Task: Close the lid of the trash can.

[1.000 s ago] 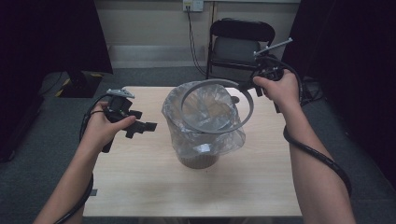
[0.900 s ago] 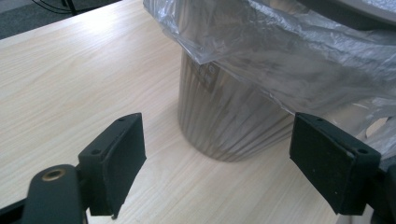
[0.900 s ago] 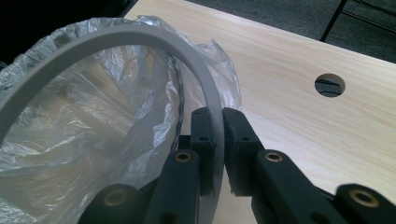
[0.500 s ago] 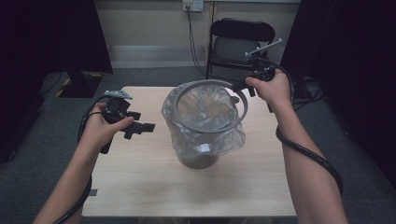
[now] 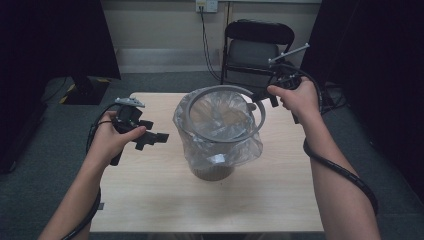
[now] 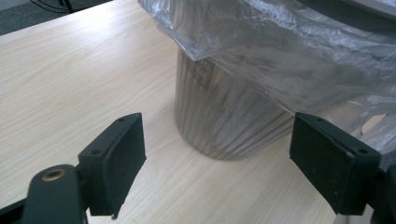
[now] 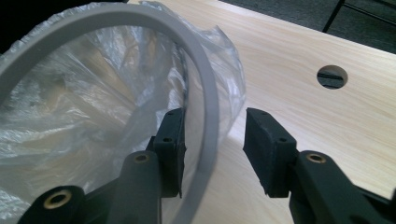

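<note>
In the high view, the grey ring (image 5: pixel 226 114) sits on the rim of the bag-lined waste bin (image 5: pixel 216 165) at the middle of the table (image 5: pixel 150 200), so the liner looks pinned; only letting go and drawing back seem left. The right gripper (image 5: pixel 260 101) reaches in from the far right, the left gripper (image 5: pixel 159 136) hovers level beside the bin.

The left gripper view shows wide, empty jaws facing the bin's ribbed wall (image 6: pixel 219 116).

In the right gripper view the jaws have just been opening; the ring (image 7: pixel 205 121) stands between them, unpressed.
</note>
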Demonstrator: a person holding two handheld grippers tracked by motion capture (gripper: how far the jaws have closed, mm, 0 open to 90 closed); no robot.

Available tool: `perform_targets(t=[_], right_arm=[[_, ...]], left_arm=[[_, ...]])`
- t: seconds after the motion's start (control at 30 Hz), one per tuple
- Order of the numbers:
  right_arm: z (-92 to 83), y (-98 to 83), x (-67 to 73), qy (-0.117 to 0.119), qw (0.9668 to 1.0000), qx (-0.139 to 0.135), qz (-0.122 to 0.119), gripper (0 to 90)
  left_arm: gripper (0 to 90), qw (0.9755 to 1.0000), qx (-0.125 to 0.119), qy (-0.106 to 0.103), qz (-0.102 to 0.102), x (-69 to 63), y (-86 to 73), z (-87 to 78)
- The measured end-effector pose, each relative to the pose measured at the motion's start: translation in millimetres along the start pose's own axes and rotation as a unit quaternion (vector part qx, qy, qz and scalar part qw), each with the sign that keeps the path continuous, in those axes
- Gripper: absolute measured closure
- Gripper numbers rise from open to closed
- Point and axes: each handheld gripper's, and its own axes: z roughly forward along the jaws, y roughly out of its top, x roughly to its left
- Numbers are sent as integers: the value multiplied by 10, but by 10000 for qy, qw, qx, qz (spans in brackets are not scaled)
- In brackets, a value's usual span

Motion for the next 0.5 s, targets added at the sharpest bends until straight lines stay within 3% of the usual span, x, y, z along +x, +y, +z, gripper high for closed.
perform_targets(t=[0.2,0.37,0.5], right_arm=[[20,-46,-42,106,9998,57,128,745],[63,-10,-3,207,9997,76,141,816],[91,40,51,114,9998,107,87,829]], left_arm=[[179,10000,-21,-29,30,-3,15,20],[179,10000,-4,-32,-12,5,-6,29],[179,10000,-19,-4,-14,16,-7,14]])
